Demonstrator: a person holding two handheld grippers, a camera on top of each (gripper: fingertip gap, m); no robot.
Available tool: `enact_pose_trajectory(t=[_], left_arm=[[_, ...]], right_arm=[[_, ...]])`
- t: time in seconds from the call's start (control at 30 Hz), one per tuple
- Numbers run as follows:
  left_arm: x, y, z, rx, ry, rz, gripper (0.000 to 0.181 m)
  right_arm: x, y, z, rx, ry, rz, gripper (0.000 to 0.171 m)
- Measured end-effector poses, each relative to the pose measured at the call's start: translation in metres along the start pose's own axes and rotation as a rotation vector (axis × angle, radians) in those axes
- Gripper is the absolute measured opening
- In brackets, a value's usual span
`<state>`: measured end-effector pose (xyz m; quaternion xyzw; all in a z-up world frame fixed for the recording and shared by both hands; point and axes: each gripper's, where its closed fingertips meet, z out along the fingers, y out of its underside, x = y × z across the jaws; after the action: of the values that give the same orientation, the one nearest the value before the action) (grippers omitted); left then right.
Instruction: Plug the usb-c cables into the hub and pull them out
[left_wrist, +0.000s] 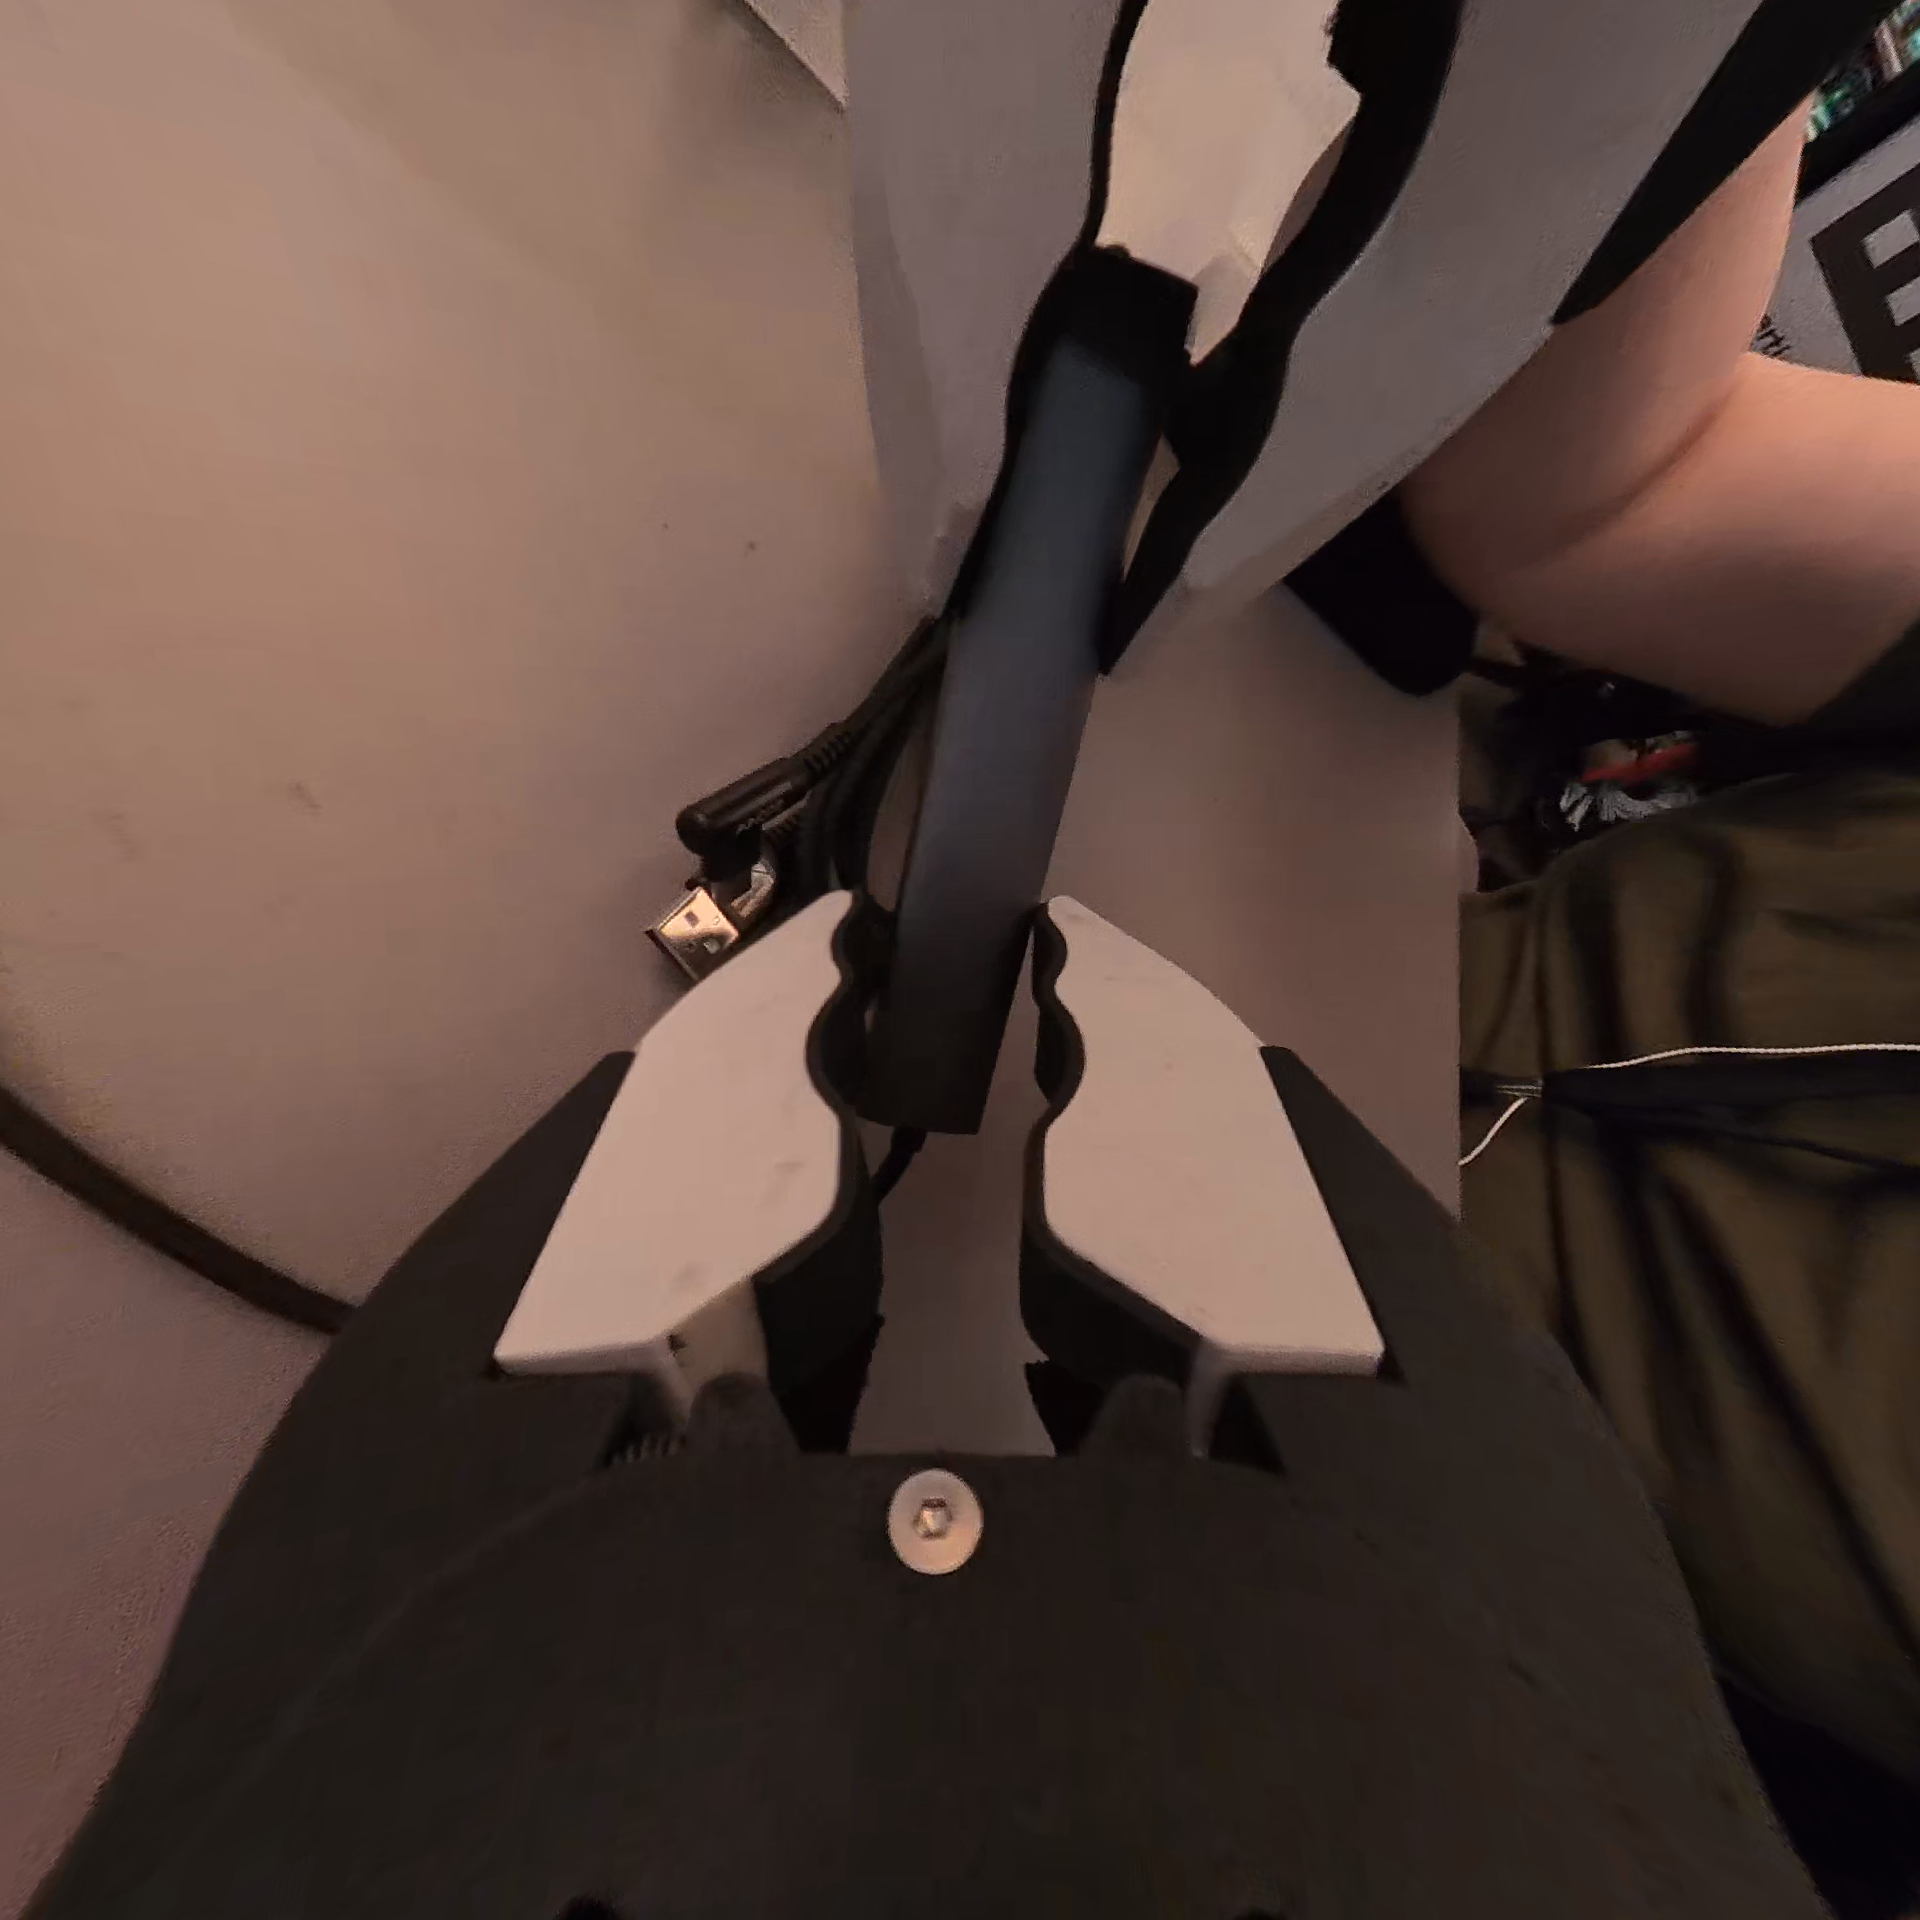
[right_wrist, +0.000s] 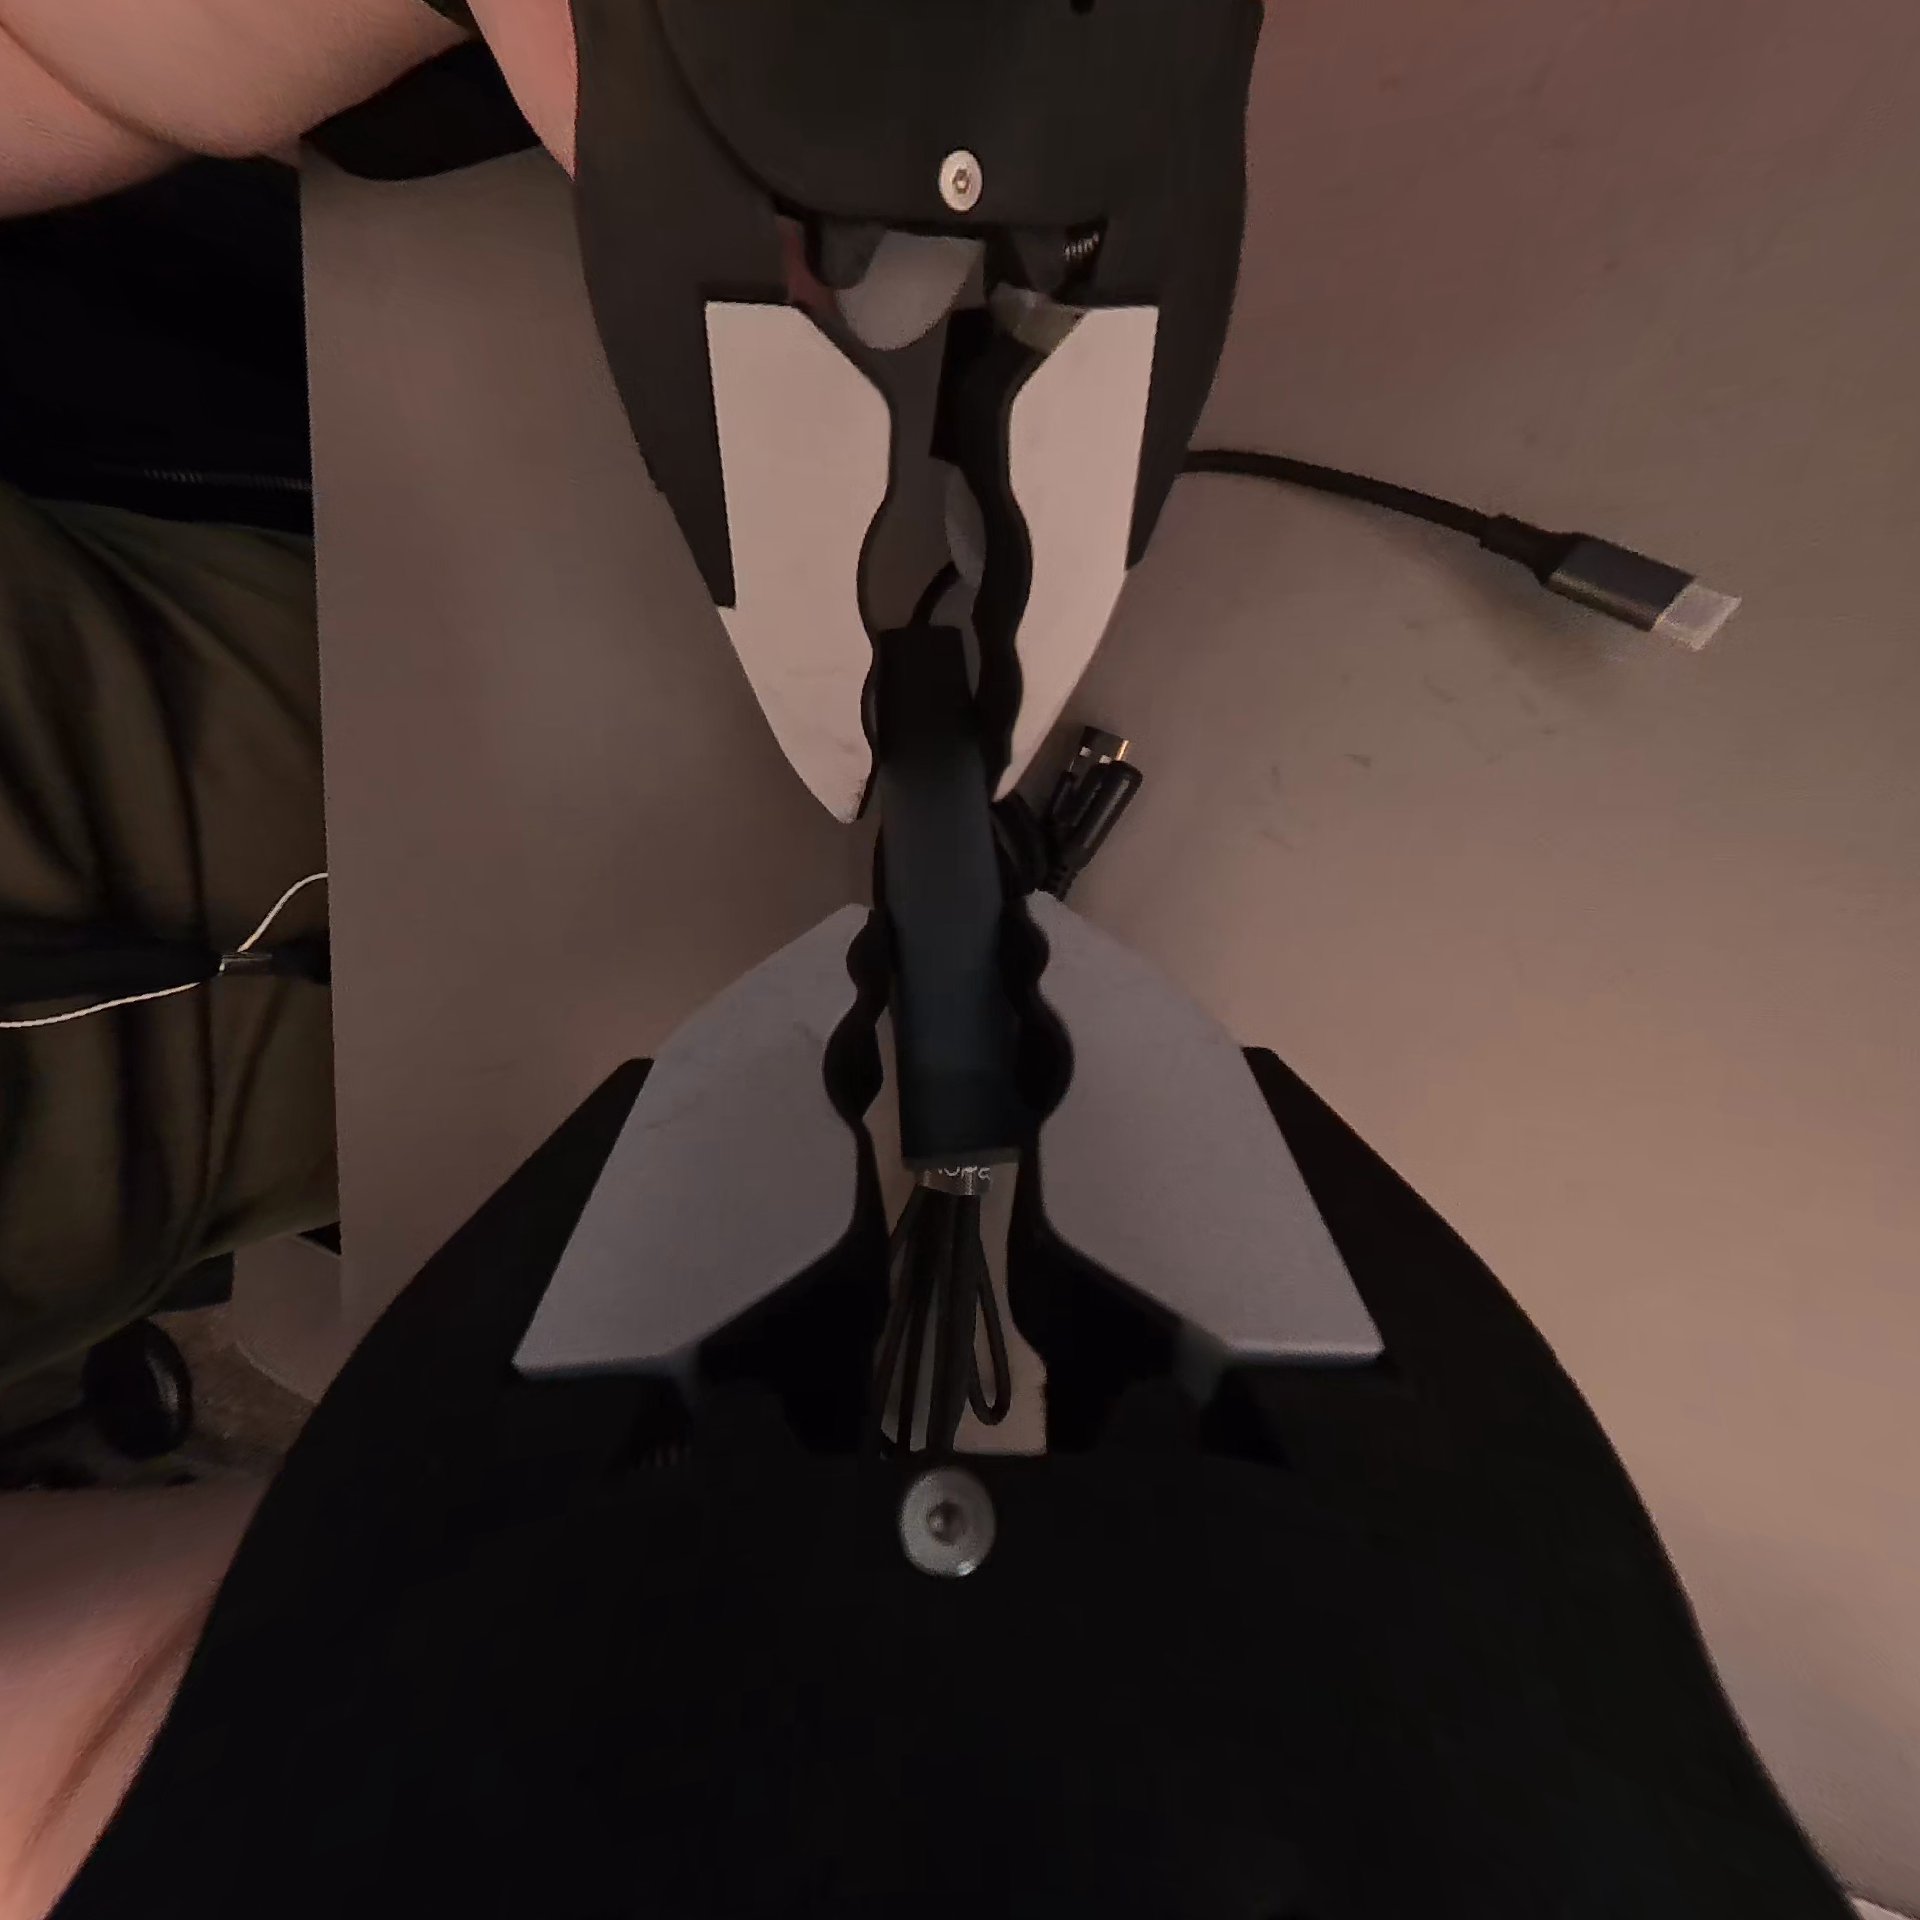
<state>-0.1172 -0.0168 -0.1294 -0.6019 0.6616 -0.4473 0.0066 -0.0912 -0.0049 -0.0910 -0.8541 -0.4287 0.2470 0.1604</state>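
Both grippers, left gripper (left_wrist: 940, 920) and right gripper (right_wrist: 948, 920), clench opposite ends of the slim dark-blue hub (right_wrist: 940, 935) above the beige table (right_wrist: 1455, 935). Loose black cable plugs (right_wrist: 1096, 774) crowd beside it; a braided grey-tipped cable (right_wrist: 1621, 577) lies apart.

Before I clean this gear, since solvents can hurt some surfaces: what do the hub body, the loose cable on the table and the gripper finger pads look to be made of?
The hub looks like matte dark anodised metal, with an even soft sheen, though coated plastic is possible. The loose cable has a woven fabric braid and a grey metallic-looking plug shell. The finger pads look like black rubber, dull with wavy ridges.
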Motion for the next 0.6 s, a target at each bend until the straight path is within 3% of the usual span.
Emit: enact_pose_trajectory(t=[0.23, 0.6], left_arm=[[-0.008, 0.002, -0.004, -0.005, -0.152, 0.141, 0.029], [-0.011, -0.008, -0.012, 0.07, -0.203, 0.185, 0.025]], right_arm=[[0.002, -0.002, -0.005, 0.023, 0.002, 0.015, 0.023], [0.006, -0.011, -0.013, 0.112, -0.034, 0.111, 0.023]])
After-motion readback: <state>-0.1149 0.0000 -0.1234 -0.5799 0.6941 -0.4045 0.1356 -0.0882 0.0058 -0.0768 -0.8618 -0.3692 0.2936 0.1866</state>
